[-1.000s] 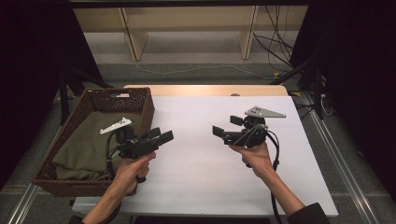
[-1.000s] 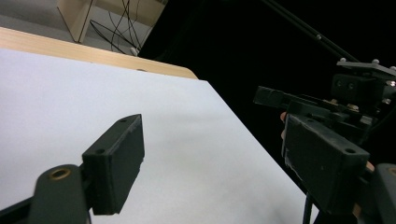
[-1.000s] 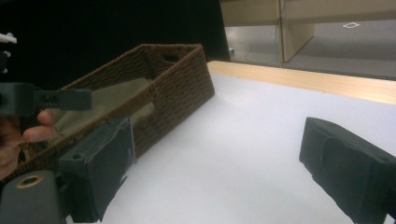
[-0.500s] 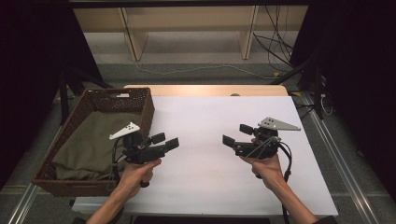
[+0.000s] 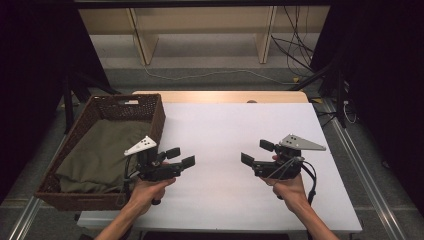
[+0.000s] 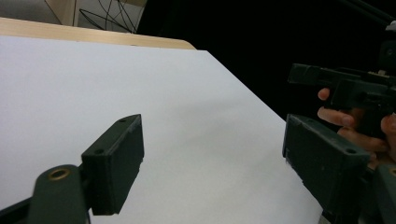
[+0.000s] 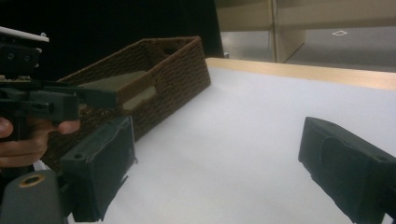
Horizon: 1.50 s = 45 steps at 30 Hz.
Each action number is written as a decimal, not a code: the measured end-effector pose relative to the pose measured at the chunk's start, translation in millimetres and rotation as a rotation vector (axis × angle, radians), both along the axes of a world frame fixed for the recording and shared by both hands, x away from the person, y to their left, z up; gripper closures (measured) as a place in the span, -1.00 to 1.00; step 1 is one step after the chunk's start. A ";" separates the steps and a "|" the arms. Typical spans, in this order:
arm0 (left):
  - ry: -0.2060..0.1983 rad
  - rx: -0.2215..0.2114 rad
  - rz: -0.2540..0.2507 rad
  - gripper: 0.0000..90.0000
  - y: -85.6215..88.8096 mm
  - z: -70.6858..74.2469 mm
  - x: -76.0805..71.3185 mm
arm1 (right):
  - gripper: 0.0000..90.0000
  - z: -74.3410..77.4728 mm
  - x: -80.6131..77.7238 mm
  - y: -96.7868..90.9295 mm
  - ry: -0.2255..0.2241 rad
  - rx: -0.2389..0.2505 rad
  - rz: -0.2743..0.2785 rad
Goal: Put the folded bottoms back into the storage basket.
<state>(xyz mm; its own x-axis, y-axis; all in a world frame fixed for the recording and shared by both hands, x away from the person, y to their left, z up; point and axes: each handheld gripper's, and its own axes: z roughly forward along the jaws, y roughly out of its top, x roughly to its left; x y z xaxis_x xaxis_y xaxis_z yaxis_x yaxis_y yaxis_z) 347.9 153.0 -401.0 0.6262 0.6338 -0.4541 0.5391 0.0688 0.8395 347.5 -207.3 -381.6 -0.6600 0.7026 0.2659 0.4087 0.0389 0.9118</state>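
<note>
Over the white table (image 5: pixel 225 125), two black grippers face each other with a wide gap of bare tabletop between them. My left gripper (image 5: pixel 181 157) is beside the basket's near right corner. It is open, with nothing between its fingers (image 6: pixel 114 168). My right gripper (image 5: pixel 256 152) hovers at the table's right half, also open and empty, its fingers (image 7: pixel 100 172) spread wide. In the left gripper view, my own gripper (image 6: pixel 215 163) frames the table, and the right gripper (image 6: pixel 355 88) shows in a hand at the far right. In the right gripper view (image 7: pixel 219 163), the left gripper (image 7: pixel 42 102) shows at the left.
A brown wicker basket (image 5: pixel 160 117) stands at the table's left edge and holds a folded olive cloth (image 5: pixel 105 150). The basket (image 7: pixel 159 74) also shows in the right gripper view. A wooden strip (image 5: pixel 220 96) borders the table's far edge; beyond it are shelves and cables.
The right gripper has drawn back toward the near edge and a little to the right. The left gripper has shifted slightly nearer too. Both sets of jaws stay open.
</note>
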 end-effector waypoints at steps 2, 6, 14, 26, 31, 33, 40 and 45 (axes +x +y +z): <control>-0.015 0.013 0.001 -0.55 -0.5 -0.7 -0.7 | -0.74 -0.4 -1.9 -1.3 -0.005 -0.004 -0.007; -0.035 0.030 -0.003 -0.55 -0.2 -0.5 -2.1 | -0.74 -3.5 -5.5 -3.9 -0.012 -0.009 -0.014; -0.067 0.055 -0.011 -0.57 -0.2 -2.6 -3.3 | -0.74 -8.8 -11.7 -11.1 -0.002 -0.013 -0.028; -0.111 0.095 -0.029 -0.63 -3.7 -6.8 -7.1 | -0.75 -12.8 -20.4 -19.3 -0.005 -0.029 -0.038; -0.149 0.112 -0.035 -0.63 -5.1 -8.3 -9.6 | -0.75 -15.7 -21.4 -18.2 -0.001 -0.035 -0.037; -0.172 0.130 -0.037 -0.63 -6.3 -9.2 -11.0 | -0.75 -15.3 -21.9 -17.7 -0.003 -0.034 -0.039; -0.201 0.140 -0.029 -0.65 -8.6 -10.5 -12.3 | -0.75 -13.4 -22.2 -19.0 -0.018 -0.028 -0.048; -0.199 0.140 -0.026 -0.65 -7.9 -10.5 -11.7 | -0.75 -13.3 -22.0 -18.9 -0.017 -0.025 -0.047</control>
